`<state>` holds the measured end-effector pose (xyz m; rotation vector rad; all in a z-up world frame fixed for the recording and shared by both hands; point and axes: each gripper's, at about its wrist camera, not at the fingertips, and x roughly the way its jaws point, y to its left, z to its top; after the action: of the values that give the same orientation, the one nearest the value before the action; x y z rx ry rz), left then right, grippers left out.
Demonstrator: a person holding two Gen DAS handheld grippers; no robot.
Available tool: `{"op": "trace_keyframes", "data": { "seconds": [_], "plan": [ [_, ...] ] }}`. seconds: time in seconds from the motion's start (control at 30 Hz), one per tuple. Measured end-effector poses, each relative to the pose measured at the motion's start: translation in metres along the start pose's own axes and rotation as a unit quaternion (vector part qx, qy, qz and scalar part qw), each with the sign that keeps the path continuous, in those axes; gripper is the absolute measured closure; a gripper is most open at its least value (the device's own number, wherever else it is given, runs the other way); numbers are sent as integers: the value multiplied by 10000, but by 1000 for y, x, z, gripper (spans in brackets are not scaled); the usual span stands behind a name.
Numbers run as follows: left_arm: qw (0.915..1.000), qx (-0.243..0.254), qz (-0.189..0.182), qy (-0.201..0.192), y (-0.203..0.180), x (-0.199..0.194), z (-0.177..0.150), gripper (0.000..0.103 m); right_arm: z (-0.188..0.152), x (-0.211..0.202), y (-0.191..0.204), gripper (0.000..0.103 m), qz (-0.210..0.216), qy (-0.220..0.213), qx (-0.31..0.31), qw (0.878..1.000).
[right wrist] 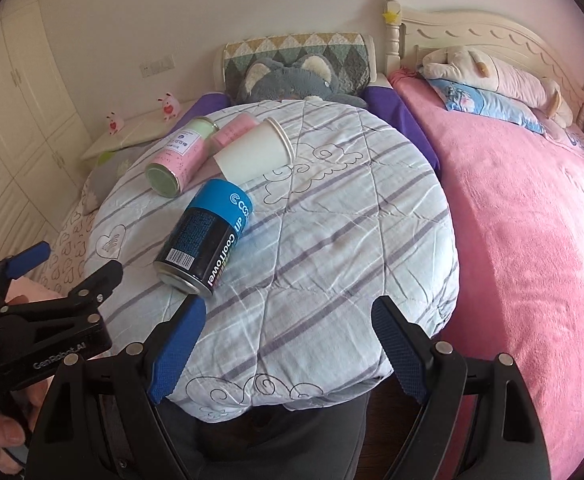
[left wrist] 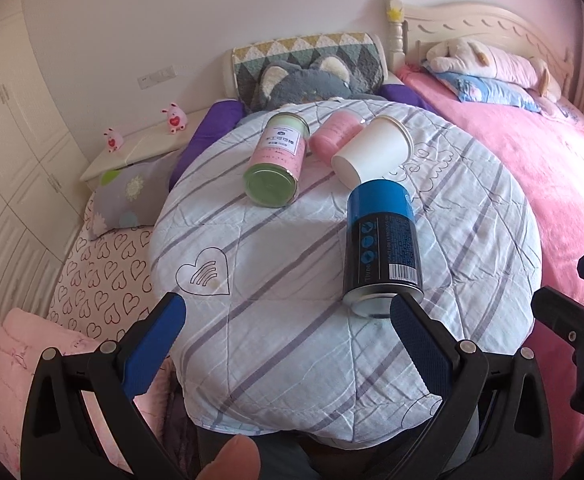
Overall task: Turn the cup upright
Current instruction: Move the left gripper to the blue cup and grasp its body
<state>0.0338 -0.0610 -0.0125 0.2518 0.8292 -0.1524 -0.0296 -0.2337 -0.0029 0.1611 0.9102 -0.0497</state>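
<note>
Both hand-held grippers, left [left wrist: 287, 312] and right [right wrist: 287, 316], hover spread wide, empty, before the striped quilt [right wrist: 332, 240]; the white paper cup [left wrist: 372, 150] lies sideways.

In front of me a striped quilt [right wrist: 332, 216] covers a bed. On it the white paper cup [right wrist: 251, 154] lies on its side. Just left of the cup lies a pink-and-green jar [right wrist: 179, 156], behind it something pink [right wrist: 233, 130], perhaps another container, and nearer me a blue-and-black can [right wrist: 205, 238].

Blue-black can [right wrist: 205, 240]: "CoolTowel", "UP", barcode. Left tongs [right wrist: 73, 270] body: "GenRobot.AI". Pink-green jar [left wrist: 277, 160] label: unreadable.
</note>
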Motion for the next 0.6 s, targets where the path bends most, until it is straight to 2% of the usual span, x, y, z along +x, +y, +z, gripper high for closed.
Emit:
{"op": "trace_keyframes", "data": {
  "seconds": [0.23,0.6],
  "plan": [
    [9999,-42,-148,-44,4,-4,4,0,-3,-4,1,17,36,-104,33,9999],
    [9999,-62,-148,-59,7,-7,5,0,-4,-7,12,17,51,-180,-53,9998]
  ]
}}
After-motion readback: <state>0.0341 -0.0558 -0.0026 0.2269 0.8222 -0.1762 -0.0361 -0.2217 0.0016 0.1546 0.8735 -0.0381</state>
